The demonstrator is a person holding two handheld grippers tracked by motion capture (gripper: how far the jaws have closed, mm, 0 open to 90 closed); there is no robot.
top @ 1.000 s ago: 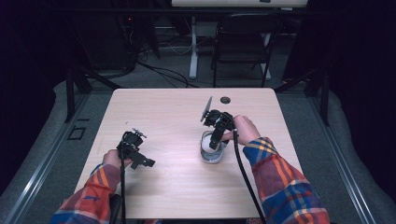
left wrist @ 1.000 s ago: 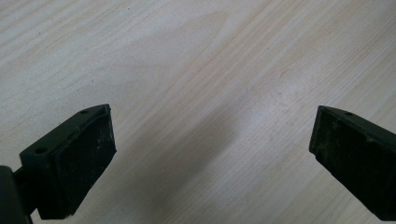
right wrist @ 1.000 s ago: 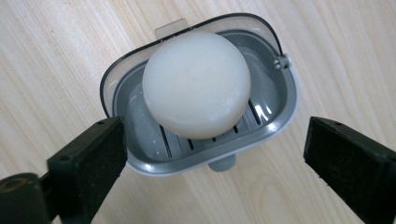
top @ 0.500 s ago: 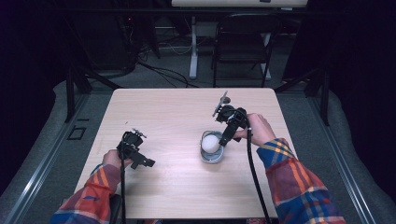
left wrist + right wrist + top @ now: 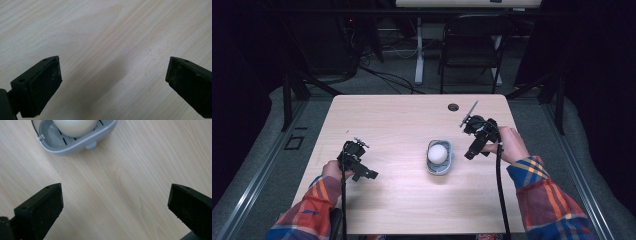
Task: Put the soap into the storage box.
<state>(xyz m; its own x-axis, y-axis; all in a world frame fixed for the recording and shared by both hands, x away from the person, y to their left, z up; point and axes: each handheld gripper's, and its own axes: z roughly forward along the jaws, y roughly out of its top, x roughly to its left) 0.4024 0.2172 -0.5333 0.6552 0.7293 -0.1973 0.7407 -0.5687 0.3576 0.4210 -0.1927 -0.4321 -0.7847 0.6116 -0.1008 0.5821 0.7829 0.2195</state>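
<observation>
A white egg (image 5: 438, 151) sits in a small grey slotted holder (image 5: 440, 167) mid-bench, right of centre. It looks light, smooth and fragile; the stiffer holder rim seems the safer hold. Right gripper (image 5: 473, 150) just beside it and left gripper (image 5: 362, 170) well apart, both spread and empty.

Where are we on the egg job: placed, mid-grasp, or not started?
Done, by the look of it: the white egg sits in the grey slotted holder on the table. In hand: nothing. The right gripper is open beside the holder, clear of it; the left gripper is open over bare wood. No step visibly left.
</observation>
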